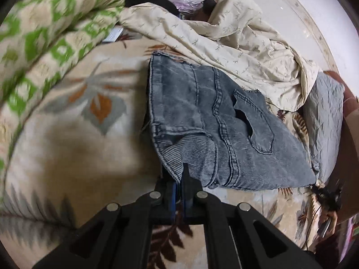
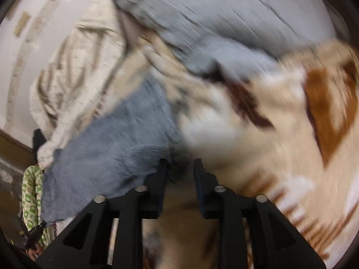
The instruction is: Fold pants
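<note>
The grey-blue denim pants (image 1: 213, 121) lie folded on a beige leaf-patterned blanket (image 1: 67, 139), back pocket facing up. My left gripper (image 1: 175, 170) is shut on the near corner of the pants. In the right wrist view the pants (image 2: 116, 139) are blurred, to the left of and in front of my right gripper (image 2: 179, 165). Its jaws stand apart, with only a fringe of denim edge between the fingertips.
A green-and-cream quilt (image 1: 44, 40) is bunched at the left. A cream sheet (image 1: 235, 44) is heaped behind the pants. A grey quilted pillow (image 1: 323, 112) lies at the right. The bed edge and floor clutter (image 1: 327, 206) are at the lower right.
</note>
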The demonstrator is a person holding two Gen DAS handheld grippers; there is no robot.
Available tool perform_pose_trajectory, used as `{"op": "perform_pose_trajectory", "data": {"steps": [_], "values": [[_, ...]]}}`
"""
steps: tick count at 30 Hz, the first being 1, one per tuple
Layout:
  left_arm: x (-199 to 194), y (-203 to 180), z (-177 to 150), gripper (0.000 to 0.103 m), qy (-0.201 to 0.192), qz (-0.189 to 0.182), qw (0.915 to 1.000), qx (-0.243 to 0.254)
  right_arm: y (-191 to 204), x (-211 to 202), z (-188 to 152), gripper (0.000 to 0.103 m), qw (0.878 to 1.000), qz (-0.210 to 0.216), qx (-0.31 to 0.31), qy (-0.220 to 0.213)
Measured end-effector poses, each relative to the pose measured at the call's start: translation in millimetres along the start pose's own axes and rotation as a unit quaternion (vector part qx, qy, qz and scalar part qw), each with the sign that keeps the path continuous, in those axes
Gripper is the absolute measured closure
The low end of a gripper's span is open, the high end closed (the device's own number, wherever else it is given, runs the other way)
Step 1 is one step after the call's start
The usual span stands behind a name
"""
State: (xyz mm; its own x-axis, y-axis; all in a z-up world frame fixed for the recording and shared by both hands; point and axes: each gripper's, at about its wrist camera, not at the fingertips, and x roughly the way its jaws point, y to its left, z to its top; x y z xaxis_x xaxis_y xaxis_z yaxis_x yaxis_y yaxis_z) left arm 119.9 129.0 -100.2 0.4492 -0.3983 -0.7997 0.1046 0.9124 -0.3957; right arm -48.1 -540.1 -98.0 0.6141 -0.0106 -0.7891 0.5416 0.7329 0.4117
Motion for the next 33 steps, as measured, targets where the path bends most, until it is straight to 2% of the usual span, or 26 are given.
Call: {"op": "perform_pose_trajectory", "data": {"steps": [2, 5, 7, 10, 12, 15, 17, 19, 23, 26, 28, 29, 32, 33], "values": [[-6, -4, -3, 0.097, -0.004, 0.014, 0.9999, 0.007, -5, -6, -2, 0.07, 1.0, 0.003, 0.012, 0.004], [-29, -18, -2, 0.093, -0.037, 0.032, 0.9981, 0.037, -2, -27, 0, 0.068, 1.0, -0.001, 0.01, -0.026], [-46, -33, -1, 0.091, -0.065, 0.053, 0.9947, 0.059, 9, -40, 2, 0.067, 0.999, -0.003, -0.001, -0.047], [-62, -55, 3, 0.09, -0.1, 0.099, 0.9852, 0.097, 39, -49, 2, 0.064, 0.997, 0.023, -0.024, -0.07], [-66, -55, 5, 0.09, -0.111, 0.148, 0.9785, 0.091, 62, -44, -2, 0.058, 0.996, 0.039, -0.034, -0.07], [-75, -31, 8, 0.09, -0.121, 0.202, 0.9714, 0.033, 101, -22, -13, 0.057, 0.995, 0.059, -0.065, -0.052], [-83, -19, 8, 0.091, -0.141, 0.218, 0.9656, 0.006, 124, -2, -21, 0.057, 0.994, 0.06, -0.087, -0.041], [-84, -23, 10, 0.091, -0.144, 0.206, 0.9679, 0.008, 142, 18, -30, 0.057, 0.993, 0.051, -0.104, -0.034], [-64, -70, 7, 0.091, -0.138, 0.147, 0.9765, 0.075, 158, 49, -45, 0.057, 0.99, 0.043, -0.131, -0.015], [-38, -114, -2, 0.09, -0.136, 0.102, 0.9779, 0.122, 171, 66, -56, 0.057, 0.985, 0.014, -0.172, -0.009], [-18, -138, -7, 0.084, -0.135, 0.085, 0.976, 0.148, 172, 77, -64, 0.057, 0.98, -0.01, -0.196, 0.011], [-10, -146, -9, 0.081, -0.133, 0.085, 0.9752, 0.155, 171, 87, -68, 0.057, 0.978, -0.029, -0.203, 0.031], [25, -146, -9, 0.081, -0.092, 0.103, 0.9782, 0.155, 174, 87, -79, 0.056, 0.969, -0.048, -0.241, 0.017], [38, -141, -8, 0.081, -0.072, 0.122, 0.9785, 0.15, 176, 88, -82, 0.055, 0.966, -0.057, -0.251, 0.016]]}}
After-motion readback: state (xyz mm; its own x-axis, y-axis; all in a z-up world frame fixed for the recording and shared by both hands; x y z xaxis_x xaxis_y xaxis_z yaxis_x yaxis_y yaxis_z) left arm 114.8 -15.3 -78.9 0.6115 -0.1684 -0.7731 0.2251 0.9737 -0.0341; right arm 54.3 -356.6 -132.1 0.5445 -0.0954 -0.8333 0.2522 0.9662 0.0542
